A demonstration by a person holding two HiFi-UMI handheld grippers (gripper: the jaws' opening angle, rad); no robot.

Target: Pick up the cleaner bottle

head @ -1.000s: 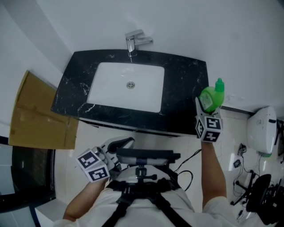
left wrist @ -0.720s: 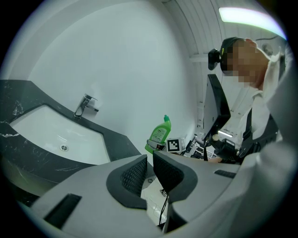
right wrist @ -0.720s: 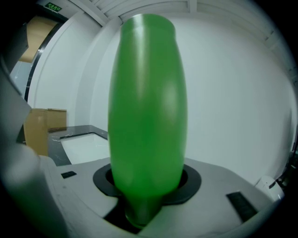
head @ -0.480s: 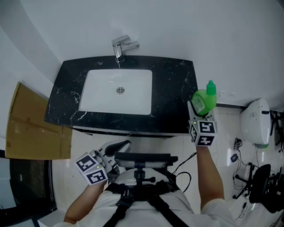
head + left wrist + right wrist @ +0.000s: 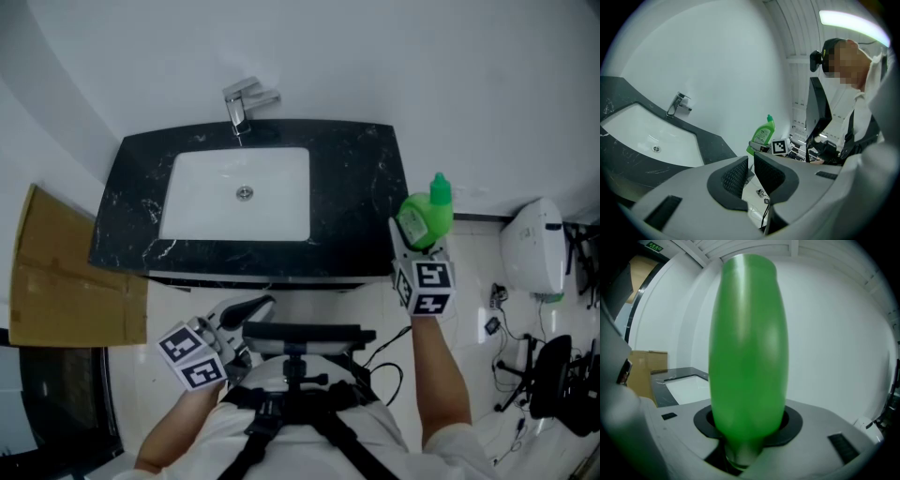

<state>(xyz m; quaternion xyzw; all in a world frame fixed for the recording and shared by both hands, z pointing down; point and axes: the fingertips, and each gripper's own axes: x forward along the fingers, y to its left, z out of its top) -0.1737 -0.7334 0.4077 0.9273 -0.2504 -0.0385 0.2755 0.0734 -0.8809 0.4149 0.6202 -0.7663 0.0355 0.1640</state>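
Note:
The green cleaner bottle with a green cap is held upright in the air just beyond the right end of the black counter. My right gripper is shut on its lower body. In the right gripper view the bottle fills the middle, clamped at its base in the right gripper. My left gripper hangs low in front of the counter near the person's body, its jaws together on nothing. In the left gripper view its jaws frame the bottle far off.
A white basin with a chrome faucet is set into the counter. Flattened cardboard leans at the left. A white appliance and cables lie on the floor at the right. A black chest rig sits below.
The right gripper has carried the bottle a little farther off the counter's right end. The head view has shifted. The left gripper has stayed in place.

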